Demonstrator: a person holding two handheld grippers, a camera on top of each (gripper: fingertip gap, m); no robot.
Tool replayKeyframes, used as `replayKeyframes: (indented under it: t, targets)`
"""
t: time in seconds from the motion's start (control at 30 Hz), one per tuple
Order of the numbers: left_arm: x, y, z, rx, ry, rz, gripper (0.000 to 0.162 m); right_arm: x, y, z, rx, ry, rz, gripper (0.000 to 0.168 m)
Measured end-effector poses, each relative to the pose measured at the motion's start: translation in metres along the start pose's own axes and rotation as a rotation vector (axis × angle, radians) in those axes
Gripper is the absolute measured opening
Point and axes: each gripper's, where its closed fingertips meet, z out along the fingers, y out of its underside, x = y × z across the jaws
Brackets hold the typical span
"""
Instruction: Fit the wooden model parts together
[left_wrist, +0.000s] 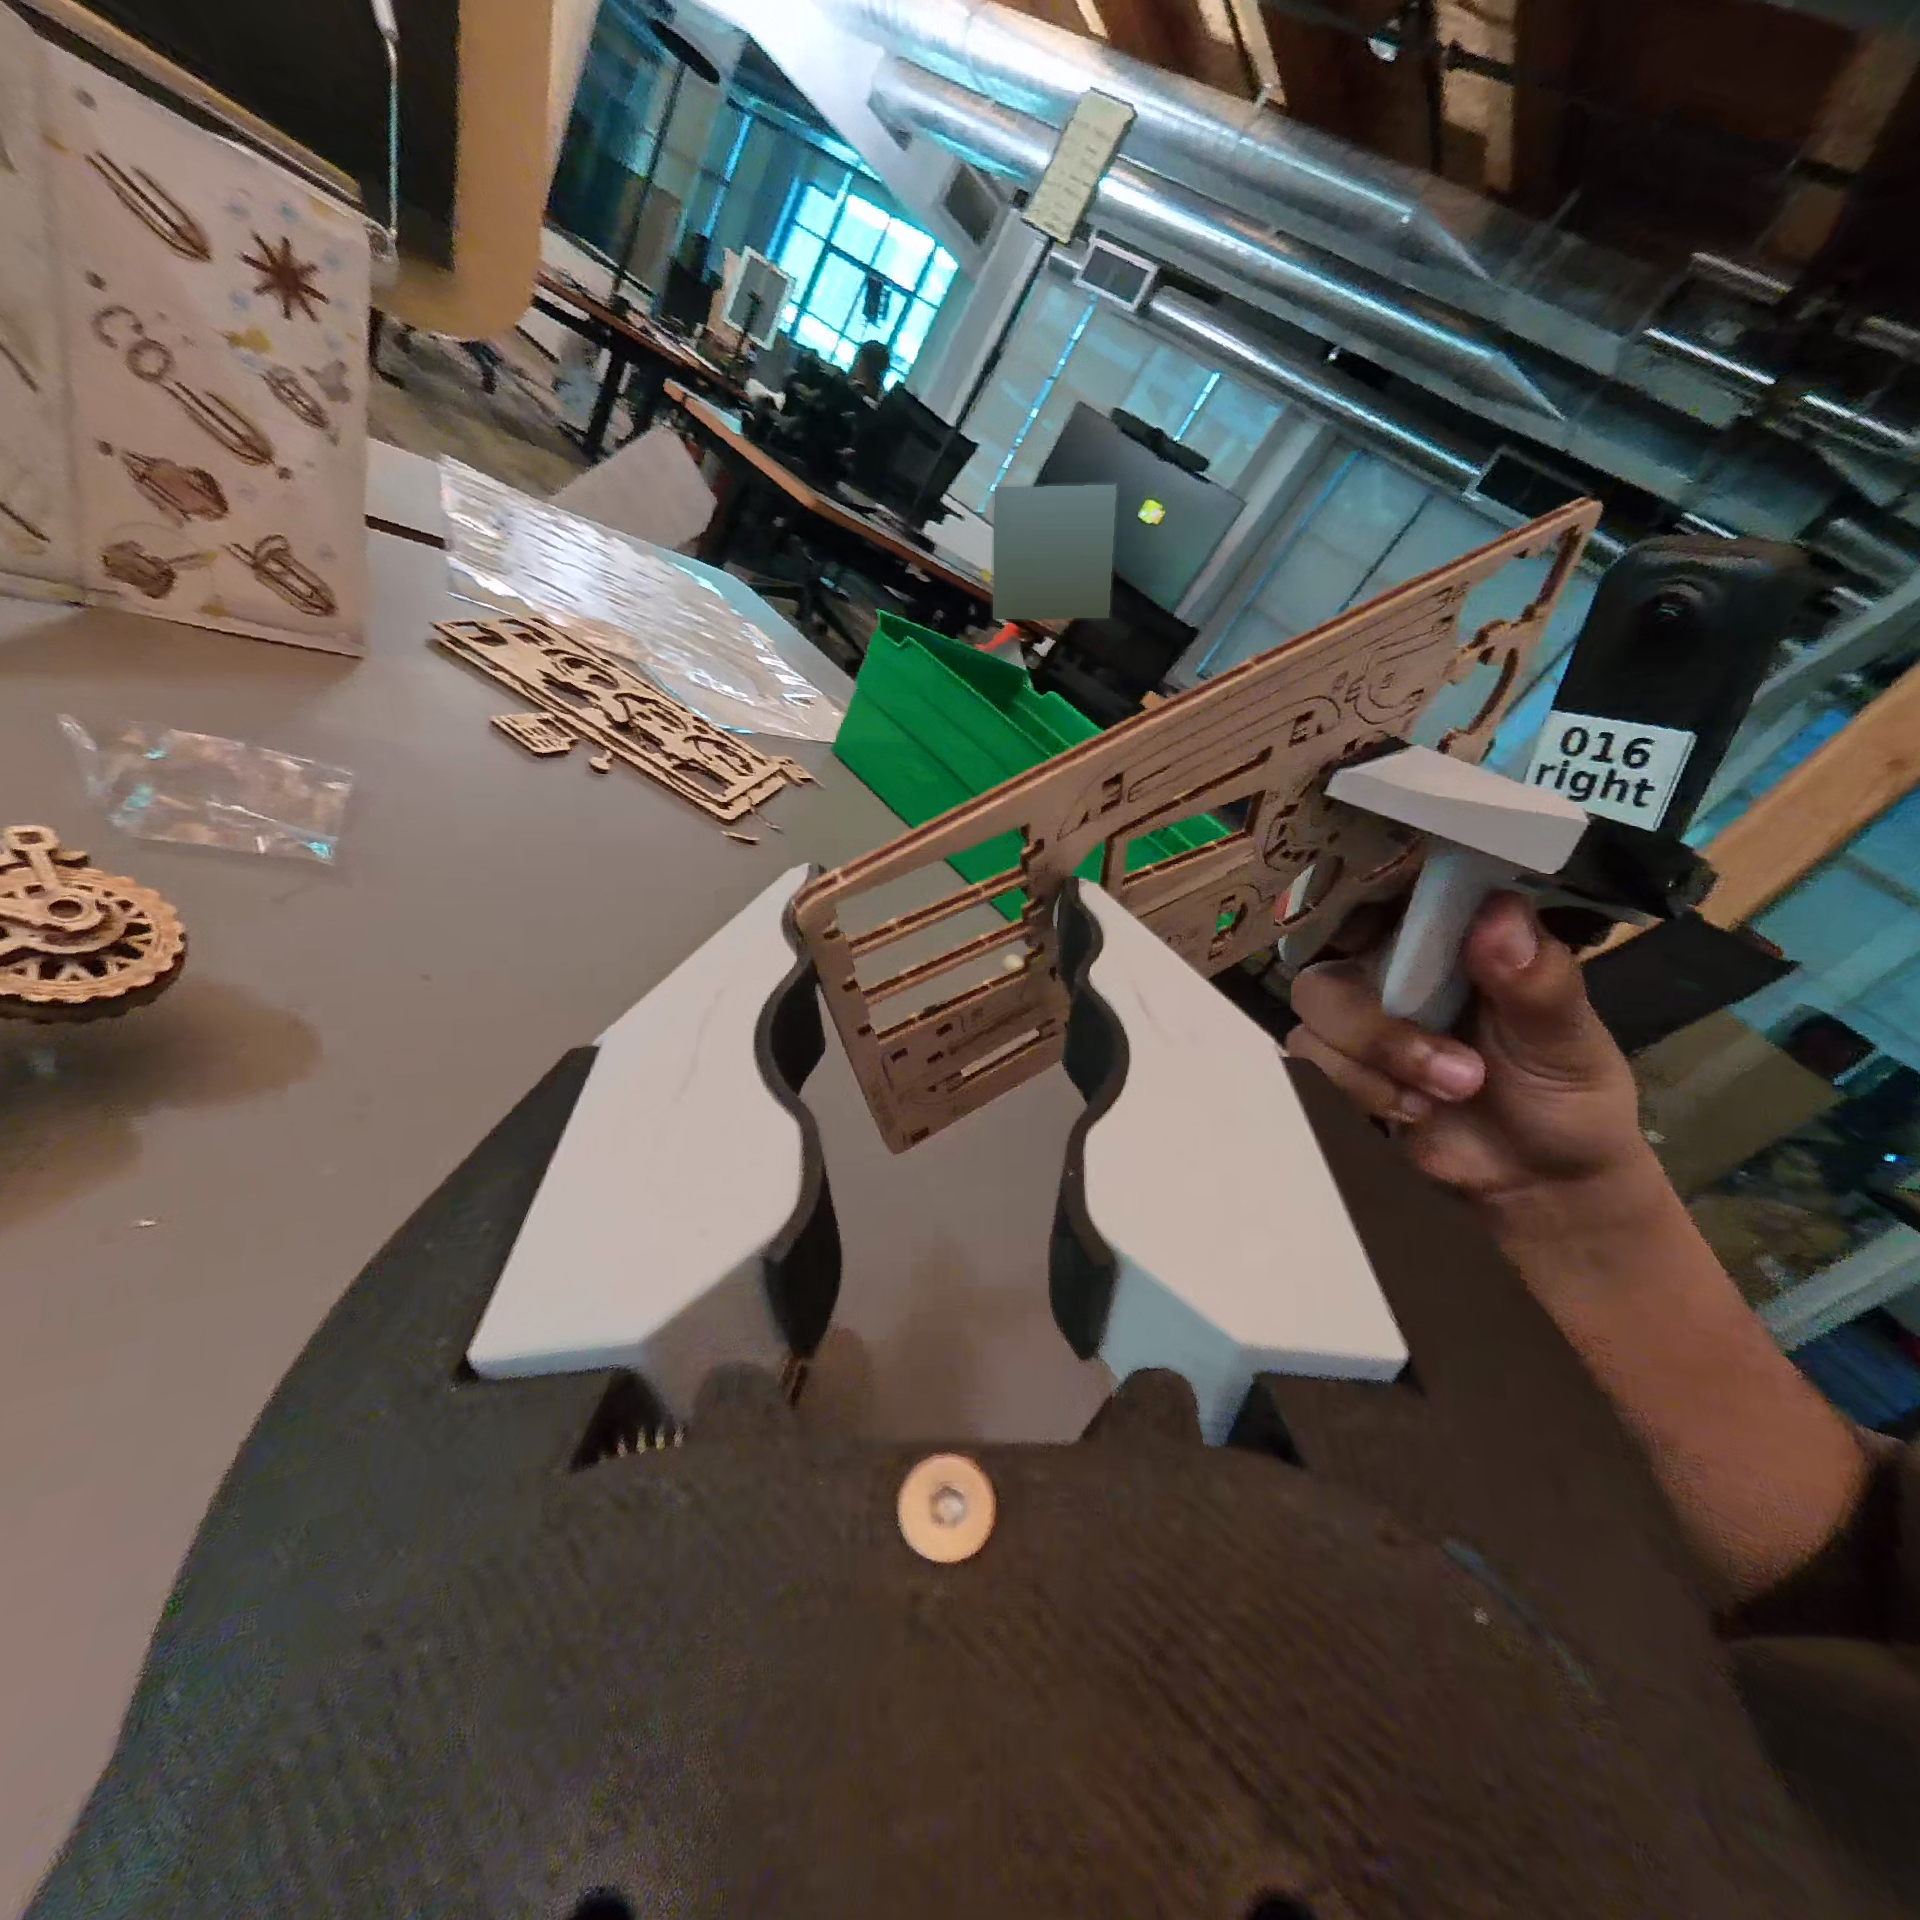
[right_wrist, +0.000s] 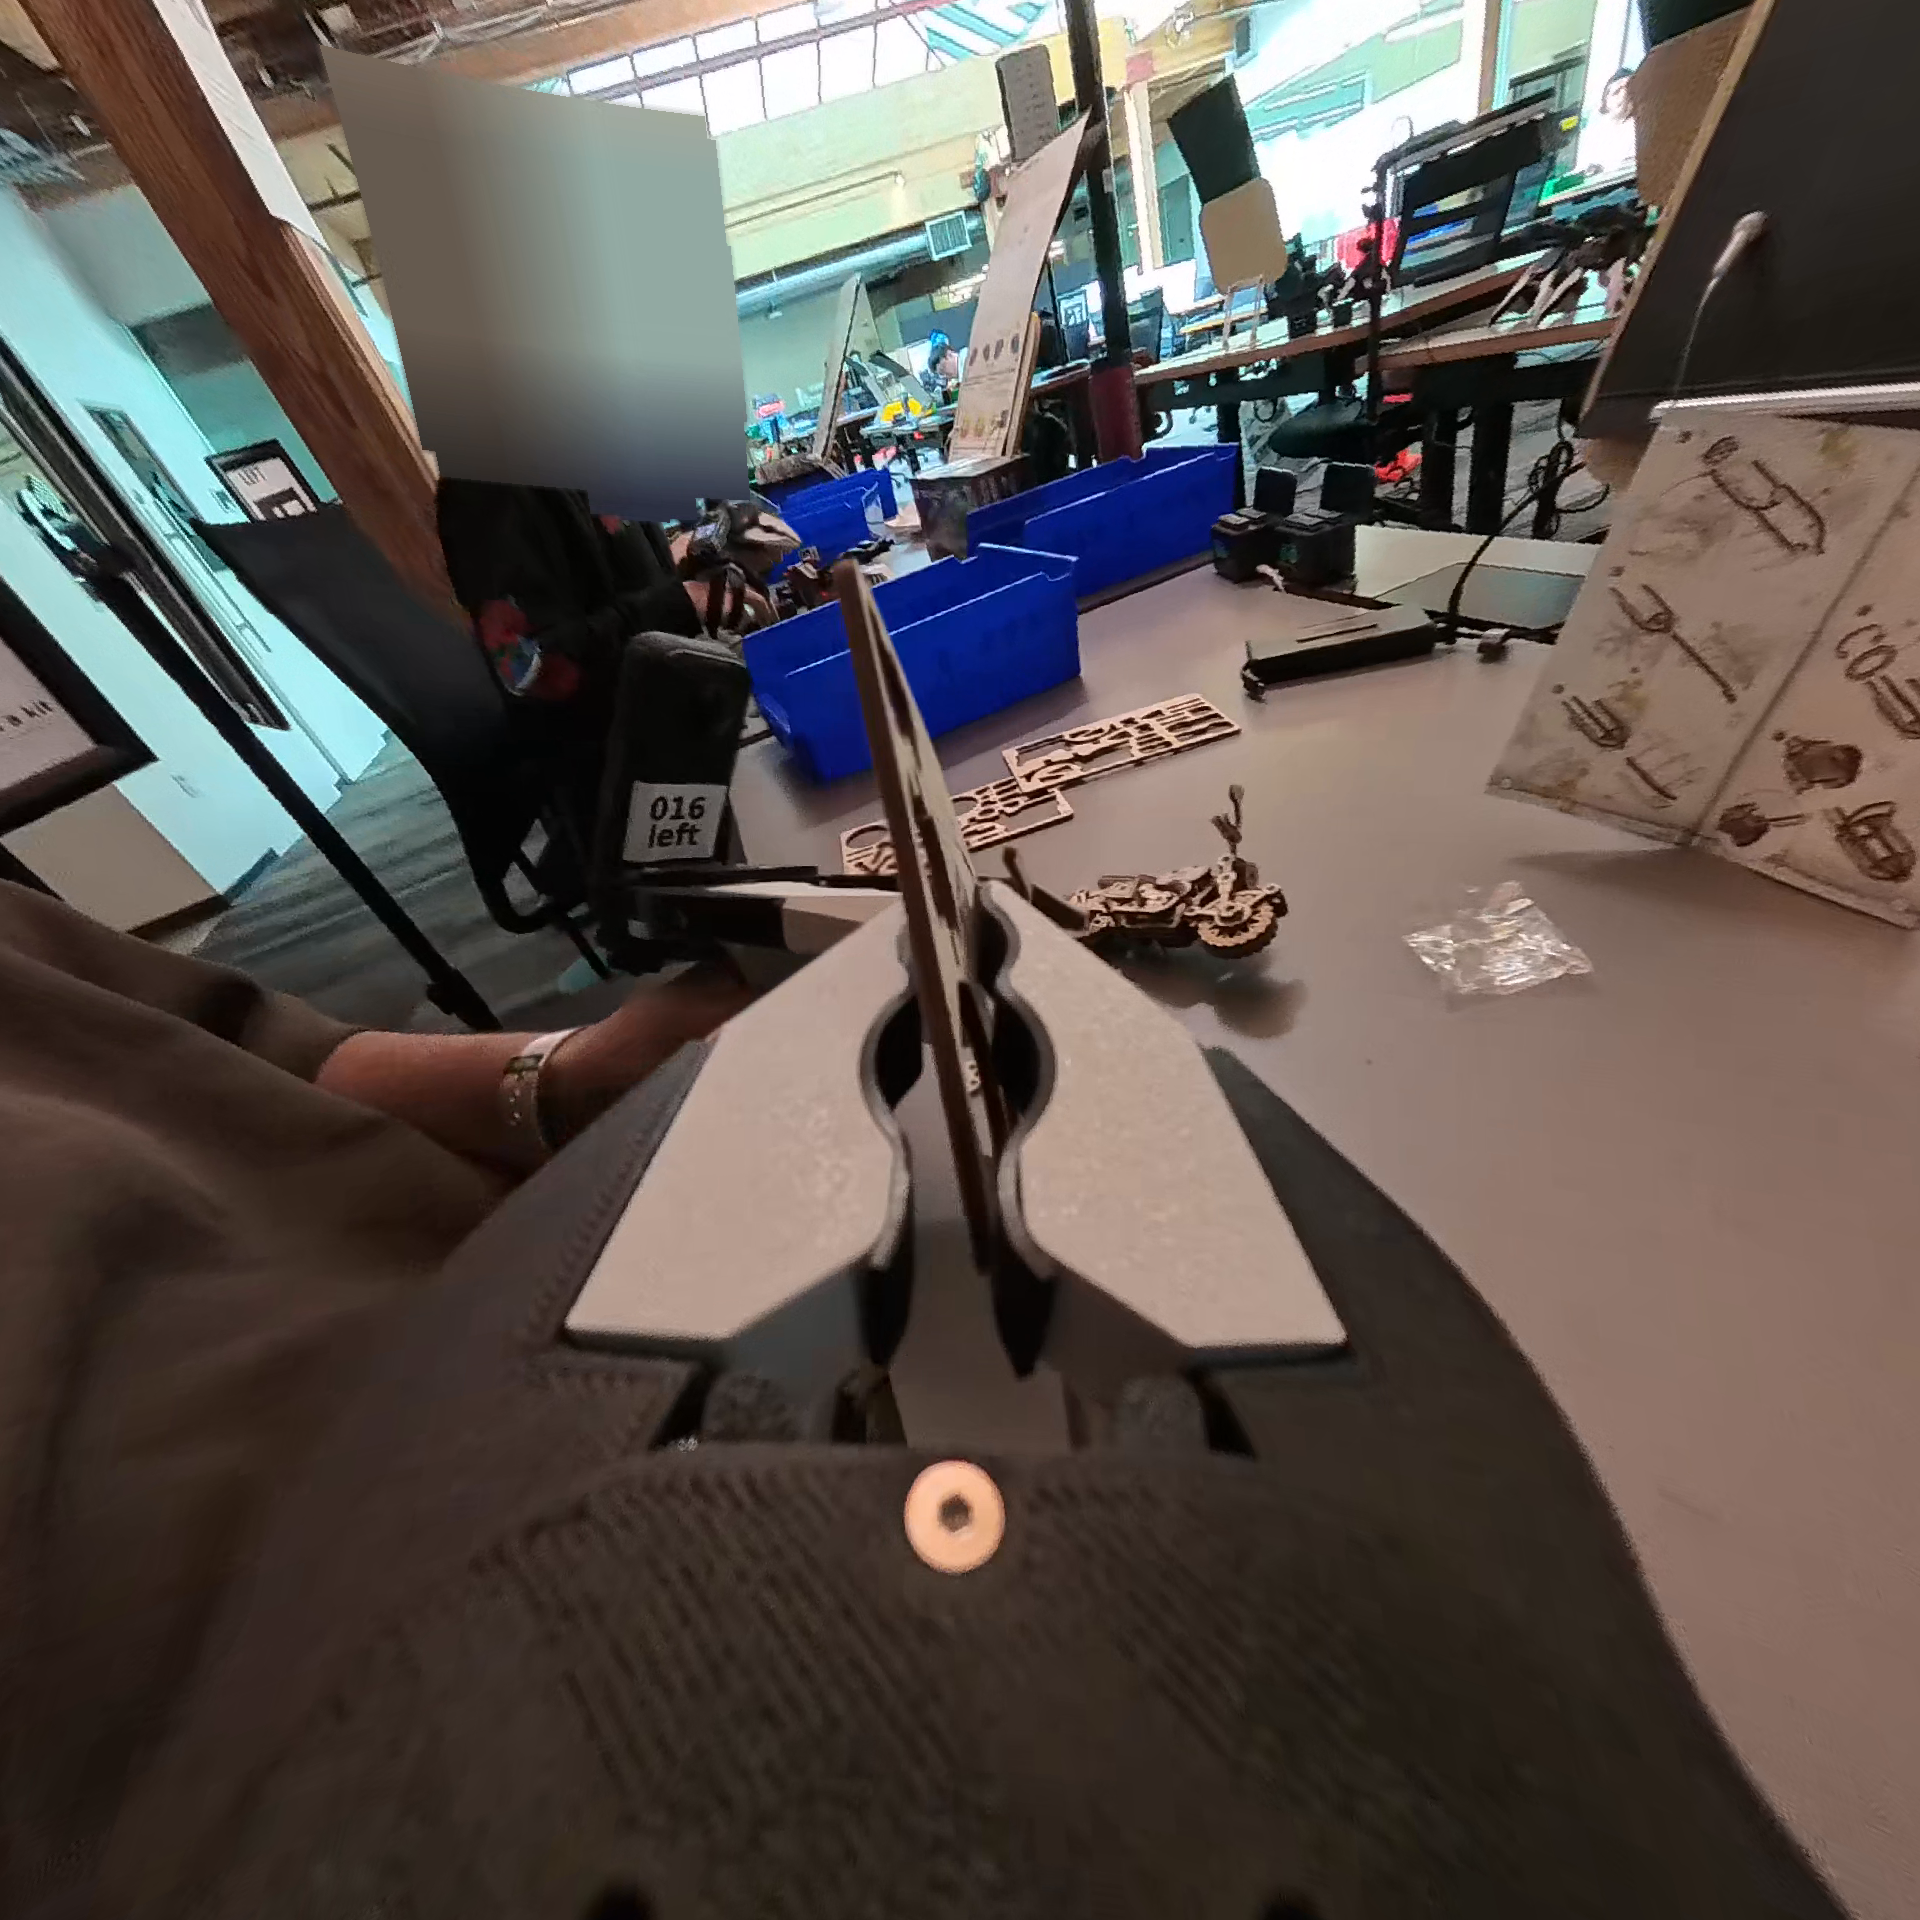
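Observation:
A thin laser-cut wooden parts sheet (left_wrist: 1247, 727) is held up in the air above the grey table (left_wrist: 416, 1091). My right gripper (right_wrist: 948, 940) is shut on one end of it; the sheet (right_wrist: 904, 748) stands edge-on between its grey fingers. In the left wrist view the right gripper (left_wrist: 1340, 831) shows at the sheet's far end, with a hand on its handle. My left gripper (left_wrist: 935, 925) is open, and the sheet's near end sits slanted in the wide gap between its fingers. A partly built wooden motorcycle (right_wrist: 1184, 904) stands on the table (right_wrist: 1558, 1143).
A second wooden parts sheet (left_wrist: 623, 707) lies flat on the table, near clear plastic bags (left_wrist: 218, 790). An illustrated box (right_wrist: 1745, 675) stands at the back. Blue bins (right_wrist: 935, 655) and a green bin (left_wrist: 956, 727) are beyond the table edge. A person sits opposite. The partly built wooden motorcycle (right_wrist: 1184, 904) lies around 15 cm away from my left fingertips.

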Motion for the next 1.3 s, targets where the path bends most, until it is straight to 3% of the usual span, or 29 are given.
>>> replayKeyframes:
  t: [0.2,0.3,0.47,0.63,0.73,0.8,0.87,0.93,1.0,1.13,1.3]
  targets:
    - [0.015,-0.007,-0.002,0.041,0.125,-0.027,0.041,0.009,-0.013,-0.011,0.108,-0.015,0.083,0.001]
    - [0.012,-0.010,-0.003,0.054,0.108,0.002,0.050,0.027,-0.020,-0.022,0.177,0.045,0.127,0.000]
    - [0.016,-0.015,-0.006,0.088,0.018,0.239,0.048,0.047,-0.020,-0.028,0.210,0.123,0.205,0.000]
    - [0.035,-0.011,-0.002,0.042,-0.019,0.493,0.060,0.016,-0.002,-0.006,0.042,0.011,0.175,0.000]
    - [0.038,-0.006,-0.003,-0.058,0.052,0.450,0.067,0.007,0.007,-0.005,-0.051,-0.006,0.108,0.000]
    - [0.043,0.001,-0.006,-0.138,0.133,0.370,0.061,-0.002,0.010,-0.005,-0.096,-0.056,0.085,0.000]
    - [0.053,0.007,-0.010,-0.184,0.229,0.317,0.043,-0.013,0.013,-0.006,-0.129,-0.134,0.111,0.001]
    - [0.063,0.012,-0.014,-0.202,0.319,0.269,0.013,-0.019,0.011,-0.006,-0.114,-0.180,0.153,0.001]
    - [0.069,0.011,-0.015,-0.188,0.377,0.176,0.007,-0.018,0.006,-0.006,-0.063,-0.195,0.186,0.003]
    - [0.063,-0.006,-0.015,-0.069,0.406,-0.019,0.001,-0.001,-0.007,-0.008,0.083,-0.146,0.241,0.031]
    - [0.049,-0.017,-0.017,0.045,0.361,-0.069,0.001,0.007,0.007,0.001,0.053,-0.115,0.276,0.040]
